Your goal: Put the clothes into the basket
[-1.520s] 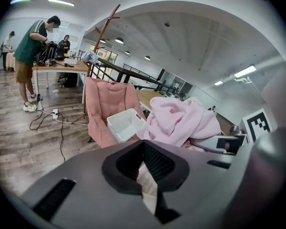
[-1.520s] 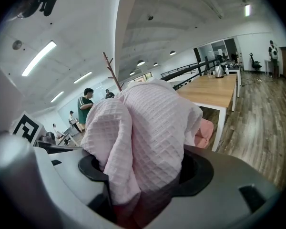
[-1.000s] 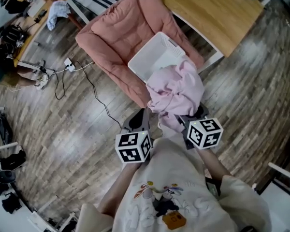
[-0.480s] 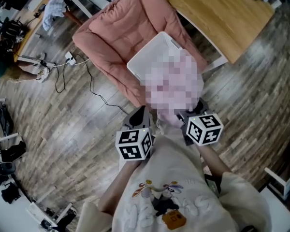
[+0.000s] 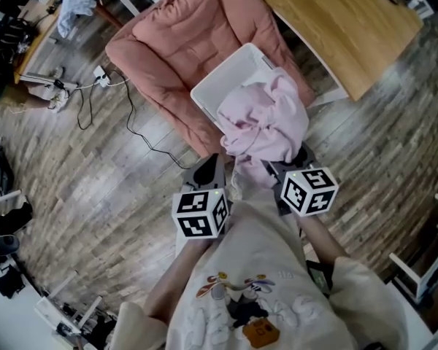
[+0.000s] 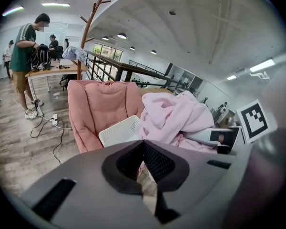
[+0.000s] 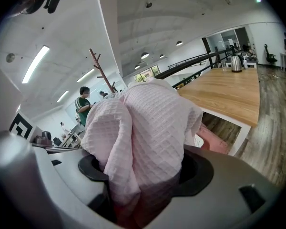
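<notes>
Held pink garment near white basket.
Right gripper grasps the pink garment; left gripper clenched beside it.

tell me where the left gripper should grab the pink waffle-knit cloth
Probably the loose lower fold of the pink waffle-knit cloth, approached from its left side. The right gripper is clamped on the bunched middle, and that drooping fold hangs nearest the left gripper, outside the white plastic basket.
</notes>
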Action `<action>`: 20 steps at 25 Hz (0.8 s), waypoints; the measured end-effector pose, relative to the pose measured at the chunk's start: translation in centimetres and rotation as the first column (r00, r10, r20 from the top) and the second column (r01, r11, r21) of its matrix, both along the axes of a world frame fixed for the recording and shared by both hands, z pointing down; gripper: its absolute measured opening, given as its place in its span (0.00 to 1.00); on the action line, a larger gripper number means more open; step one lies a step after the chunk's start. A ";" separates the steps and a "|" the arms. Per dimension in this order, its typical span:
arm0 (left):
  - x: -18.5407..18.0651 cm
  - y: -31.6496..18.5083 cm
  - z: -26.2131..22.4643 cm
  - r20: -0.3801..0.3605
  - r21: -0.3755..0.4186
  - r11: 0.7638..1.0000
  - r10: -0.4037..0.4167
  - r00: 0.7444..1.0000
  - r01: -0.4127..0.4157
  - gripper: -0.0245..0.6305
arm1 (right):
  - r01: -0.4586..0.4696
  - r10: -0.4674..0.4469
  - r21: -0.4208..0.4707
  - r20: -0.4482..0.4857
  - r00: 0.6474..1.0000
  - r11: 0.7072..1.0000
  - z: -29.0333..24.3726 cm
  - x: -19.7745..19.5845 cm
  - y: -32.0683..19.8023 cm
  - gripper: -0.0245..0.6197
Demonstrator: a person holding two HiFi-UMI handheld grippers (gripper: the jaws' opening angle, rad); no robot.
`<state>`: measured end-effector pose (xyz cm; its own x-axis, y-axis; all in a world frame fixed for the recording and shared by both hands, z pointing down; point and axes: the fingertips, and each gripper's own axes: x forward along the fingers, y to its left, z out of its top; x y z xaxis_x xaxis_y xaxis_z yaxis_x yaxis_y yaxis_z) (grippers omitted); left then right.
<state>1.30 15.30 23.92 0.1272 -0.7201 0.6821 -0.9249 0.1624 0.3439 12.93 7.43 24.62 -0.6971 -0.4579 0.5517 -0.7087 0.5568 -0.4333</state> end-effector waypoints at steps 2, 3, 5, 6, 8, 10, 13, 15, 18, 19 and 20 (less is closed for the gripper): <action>0.3 -0.2 0.2 0.005 -0.003 1.000 0.007 1.000 -0.007 0.04 | -0.002 0.002 -0.005 0.007 1.000 1.000 0.1 0.1 0.1 0.57; 0.5 -0.4 0.3 0.008 -0.004 1.000 0.010 1.000 -0.010 0.04 | 0.000 0.000 -0.007 0.006 1.000 1.000 0.3 0.1 0.1 0.57; 0.6 -0.9 0.6 0.009 -0.005 1.000 0.013 1.000 -0.013 0.04 | 0.003 -0.003 -0.013 0.001 1.000 1.000 0.7 0.0 0.0 0.57; 0.7 -1.2 0.7 0.007 -0.006 1.000 0.013 1.000 -0.013 0.04 | 0.002 -0.002 -0.017 0.000 1.000 1.000 0.9 -0.1 -0.1 0.57; 0.7 -1.7 1.2 0.004 -0.011 1.000 0.015 1.000 -0.015 0.04 | -0.002 0.002 -0.026 0.000 1.000 1.000 1.6 -0.3 -0.4 0.57; 0.7 -2.1 1.9 0.003 -0.022 0.999 0.023 1.000 -0.023 0.04 | -0.008 0.008 -0.037 -0.003 1.000 0.999 2.4 -0.6 -0.6 0.57; 0.4 -2.5 2.7 -0.003 -0.041 0.999 0.035 0.999 -0.035 0.04 | -0.023 0.022 -0.054 -0.009 1.000 0.998 3.3 -0.9 -0.9 0.57; -0.1 -2.9 3.3 -0.008 -0.053 0.998 0.041 0.999 -0.041 0.04 | -0.032 0.031 -0.064 -0.014 0.999 0.997 3.9 -1.2 -1.4 0.57; -1.2 -4.0 4.3 -0.015 -0.072 0.997 0.039 0.999 -0.040 0.04 | -0.040 0.038 -0.075 -0.025 0.999 0.996 4.7 -2.0 -2.5 0.57; -1.5 -4.3 4.6 -0.021 -0.078 0.996 0.036 0.999 -0.038 0.04 | -0.044 0.042 -0.079 -0.028 0.999 0.996 4.9 -2.2 -2.9 0.57; -1.6 -4.5 5.0 -0.030 -0.086 0.996 0.034 0.999 -0.037 0.04 | -0.048 0.046 -0.083 -0.030 0.998 0.995 5.2 -2.3 -3.1 0.57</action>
<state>-0.31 10.80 28.90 0.1718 -0.6530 0.7376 -0.9206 0.1603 0.3562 10.63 4.29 29.77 -0.6595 -0.4412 0.6087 -0.7459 0.4850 -0.4566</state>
